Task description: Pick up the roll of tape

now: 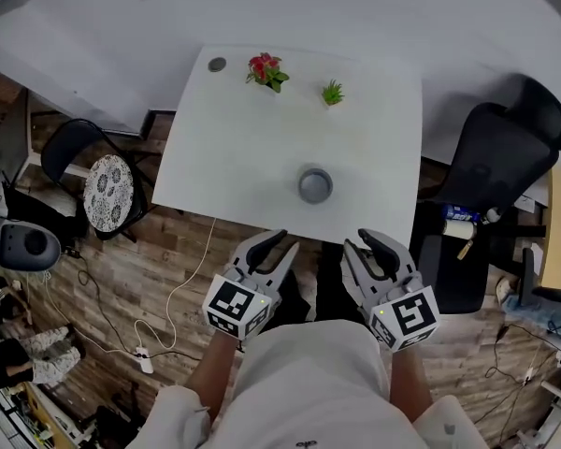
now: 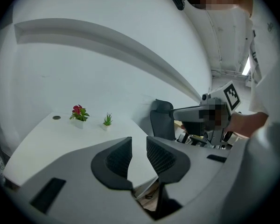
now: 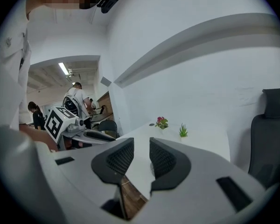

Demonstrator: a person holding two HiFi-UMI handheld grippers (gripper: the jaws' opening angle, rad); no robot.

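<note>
A white square surface (image 1: 262,148) is seen ahead of the left tongs (image 1: 279,243) and the right tongs (image 1: 360,243), which are held off its near edge, each set slightly apart with nothing between. A grey roll of tape (image 1: 315,185) lies on the surface just ahead, between them. A small red-flowered potted plant (image 1: 266,70) is set far beyond.

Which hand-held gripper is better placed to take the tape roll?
Probably right: in its view the tape roll shows between the jaws of the right hand-held gripper; the left hand-held gripper does not frame it.
</note>
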